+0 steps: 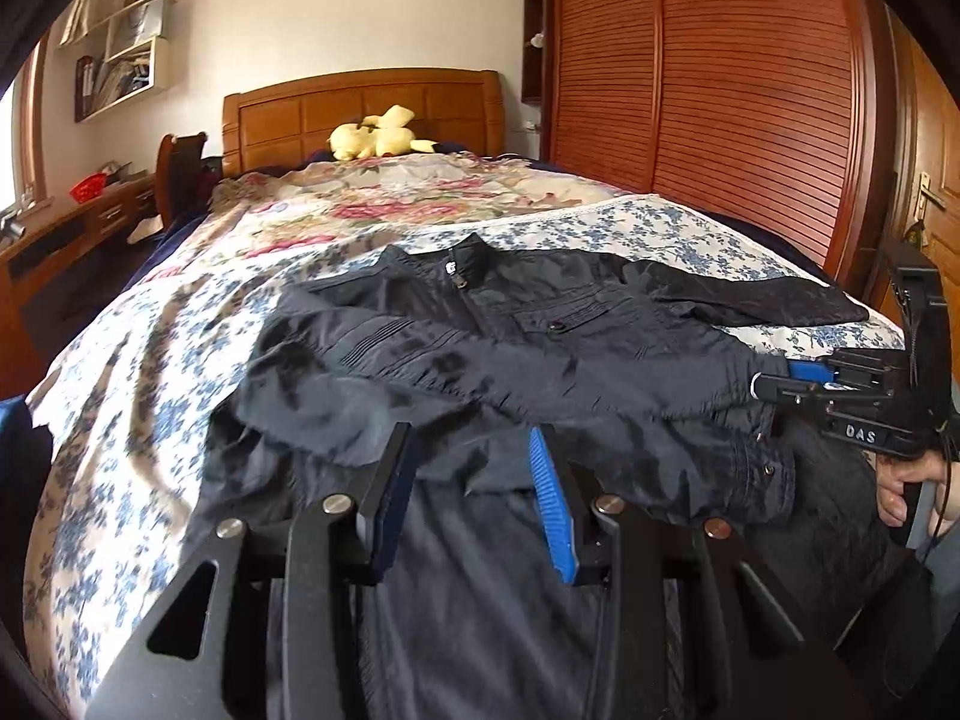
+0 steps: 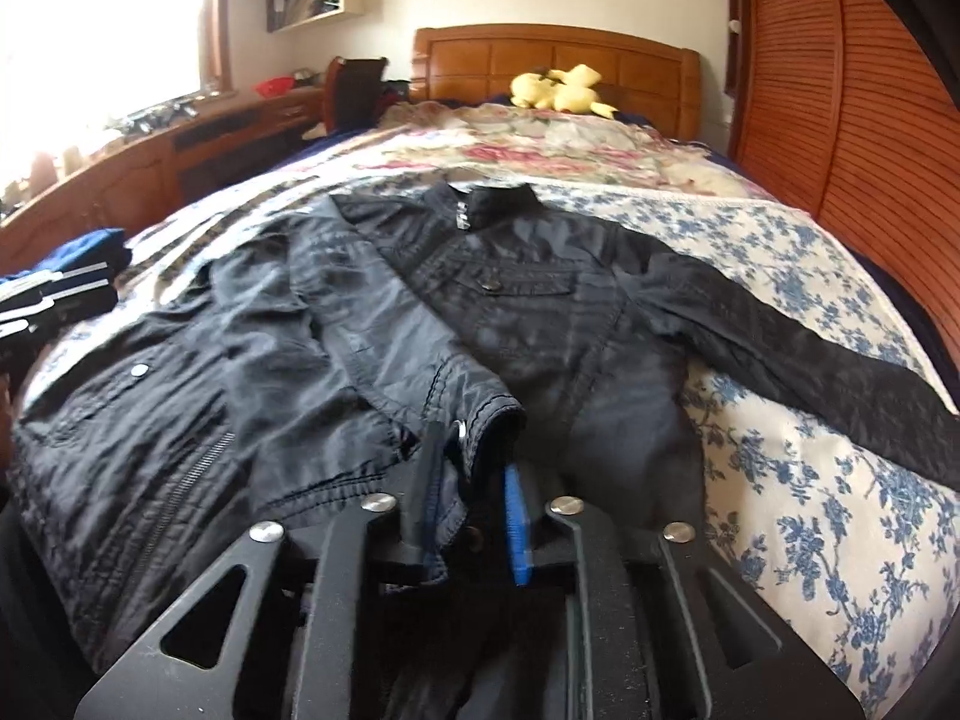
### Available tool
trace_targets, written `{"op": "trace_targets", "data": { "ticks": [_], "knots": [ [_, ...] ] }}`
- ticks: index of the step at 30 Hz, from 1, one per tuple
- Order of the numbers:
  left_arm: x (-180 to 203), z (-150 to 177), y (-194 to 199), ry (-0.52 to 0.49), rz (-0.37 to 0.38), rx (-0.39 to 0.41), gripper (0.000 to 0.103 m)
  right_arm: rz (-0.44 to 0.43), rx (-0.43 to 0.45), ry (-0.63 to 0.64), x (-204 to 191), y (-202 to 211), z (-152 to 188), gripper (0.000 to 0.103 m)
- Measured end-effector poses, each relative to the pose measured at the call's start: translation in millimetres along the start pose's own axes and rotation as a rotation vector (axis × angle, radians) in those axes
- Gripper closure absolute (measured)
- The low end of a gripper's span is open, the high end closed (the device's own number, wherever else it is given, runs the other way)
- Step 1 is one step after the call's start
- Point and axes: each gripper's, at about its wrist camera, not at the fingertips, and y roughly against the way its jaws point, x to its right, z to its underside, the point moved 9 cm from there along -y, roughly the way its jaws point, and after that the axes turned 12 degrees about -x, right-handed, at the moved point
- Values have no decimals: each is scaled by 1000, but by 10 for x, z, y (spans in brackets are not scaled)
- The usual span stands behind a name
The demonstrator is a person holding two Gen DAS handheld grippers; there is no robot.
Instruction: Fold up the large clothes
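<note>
Nearest to us, the left gripper (image 1: 474, 462) hangs over the near hem of the dark jacket (image 1: 510, 336). Its jaws stand apart, and we see cloth under and behind them but no pinch on it.

The right gripper (image 2: 471, 468) sits at the cuff (image 2: 486, 414) of the jacket's left sleeve, which is folded across the chest. Its jaws are parted, with the cuff fabric lying loosely between them; the blue pad (image 2: 517, 528) on the right finger stands clear of the cloth. We cannot tell whether the left finger touches it. In the left wrist view the right gripper (image 1: 765, 387) shows at the jacket's right edge, with a hand (image 1: 906, 480) below it on the handle.

The jacket lies face up on the blue-flowered sheet (image 2: 810, 480) of the bed (image 1: 120, 360), collar (image 2: 492, 204) at the far end, zipper shut near the neck. Its other sleeve (image 2: 810, 348) runs out flat to the right.

At the near left, a pile of folded blue and dark clothes (image 2: 60, 288) rests at the bed's edge.

Farther off lies a pink floral quilt (image 1: 390, 198), then a yellow plush toy (image 1: 375, 135) against the wooden headboard (image 1: 360, 108). A slatted wardrobe (image 1: 720, 90) stands on the right.
</note>
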Motion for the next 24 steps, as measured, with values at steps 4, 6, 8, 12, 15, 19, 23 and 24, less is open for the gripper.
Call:
{"op": "trace_targets", "data": {
  "ticks": [4, 6, 8, 12, 15, 19, 23, 24],
  "knots": [
    [106, -117, -167, -16, 23, 3, 66, -7, 34, -34, 73, 53, -19, 50],
    [141, -165, -251, -19, 35, 4, 66, -42, 40, -38, 49, 59, -22, 50],
    [163, -207, -352, -17, 51, 3, 66, -85, 32, -31, -29, 32, -30, 50],
    [163, -253, -491, -13, 48, 8, 66, -91, -25, 27, -189, -146, 80, 50],
    [139, -243, -543, -1, 51, 17, 66, -88, -94, 46, -244, -372, 195, 50],
    [96, -184, -603, 13, 37, 28, 66, -79, -113, 68, -276, -469, 250, 50],
    [107, -140, -642, 5, 23, 35, 66, -79, -129, 90, -336, -525, 283, 49],
    [114, -128, -648, 0, 20, 37, 66, -75, -132, 92, -338, -544, 279, 49]
  ]
}}
